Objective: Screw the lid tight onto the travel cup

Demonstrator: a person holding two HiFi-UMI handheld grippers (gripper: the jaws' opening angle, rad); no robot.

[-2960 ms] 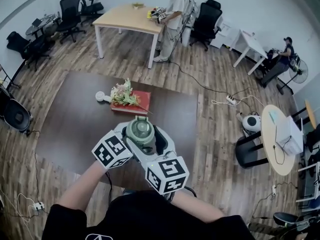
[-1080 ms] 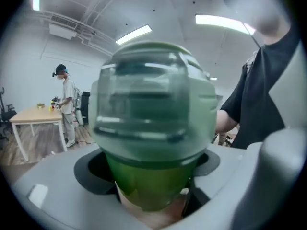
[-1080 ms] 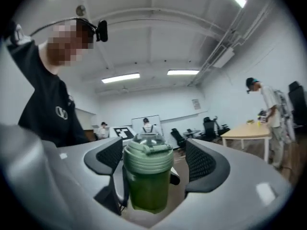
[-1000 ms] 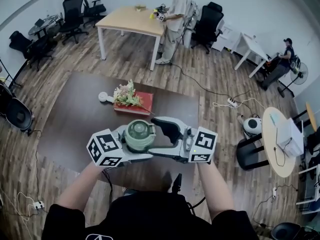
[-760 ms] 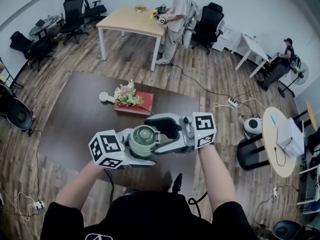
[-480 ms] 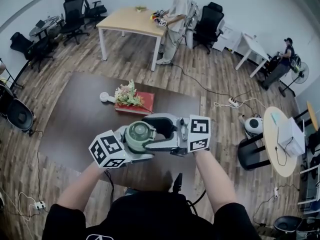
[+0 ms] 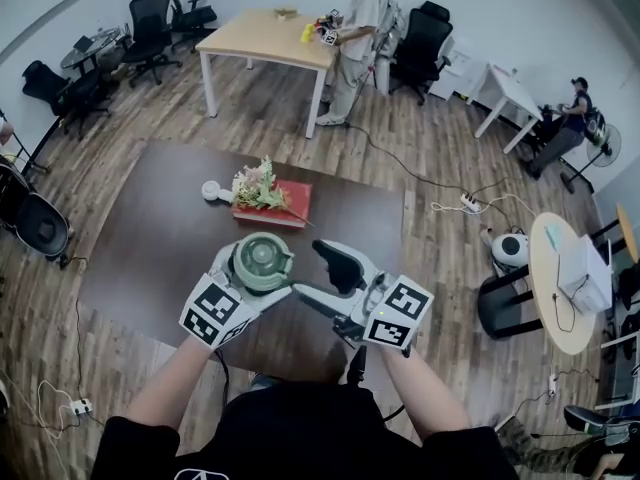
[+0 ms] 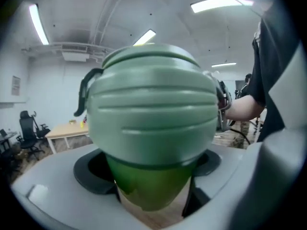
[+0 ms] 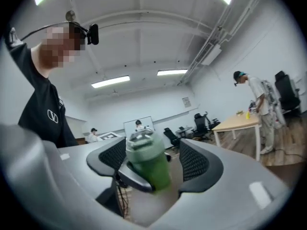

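A green travel cup (image 7: 260, 260) with its pale green lid (image 8: 153, 104) on top is held upright above the brown table (image 7: 150, 238). My left gripper (image 7: 252, 282) is shut on the darker green cup body (image 8: 148, 186), one jaw on each side just under the lid. My right gripper (image 7: 318, 276) stands to the right of the cup, apart from it, and points toward it. Its jaws have just been closing a little and hold nothing. In the right gripper view the cup (image 9: 146, 164) shows beyond the open jaws.
A red book (image 7: 275, 211) with a flower bunch (image 7: 255, 186) and a small white object (image 7: 212, 190) lie at the table's far side. Behind are a wooden desk (image 7: 265, 38), a standing person (image 7: 360, 18) and office chairs (image 7: 150, 18).
The right gripper, which was around the lid half a second ago, has drawn back right and down, off the cup. The left gripper has carried the cup slightly left and away.
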